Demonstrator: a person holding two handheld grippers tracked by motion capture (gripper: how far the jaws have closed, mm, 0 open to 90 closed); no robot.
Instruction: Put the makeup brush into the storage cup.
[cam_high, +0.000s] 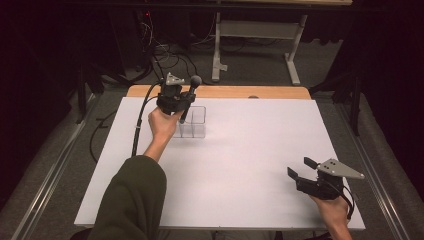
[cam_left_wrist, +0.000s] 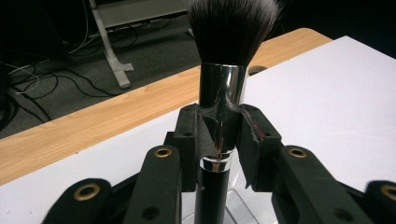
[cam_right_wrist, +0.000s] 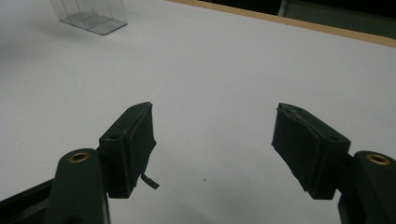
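From the high view I see my left gripper (cam_high: 176, 102) up at the far-left part of the white table (cam_high: 240, 165), and it is pinching a makeup brush (cam_high: 189, 97) btw its two pads. In the left gripper view the jaws press on the shiny silver collar of the brush from both sides; the dark bristle head stands above the jaws, and the black handle goes down below them. The brush is nearly upright, a bit tilted, w/ the bristles on top. Its lower end is at the clear plastic organizer (cam_high: 192, 122), which has compartments; I cannot tell if the handle tip is already inside one or only above it. My right gripper (cam_high: 302, 169) is well apart, at the near-right corner of the table, held low. In the right gripper view its jaws stand spread wide w/ nothing btw them, only bare white surface, and the organizer is far off at top left.
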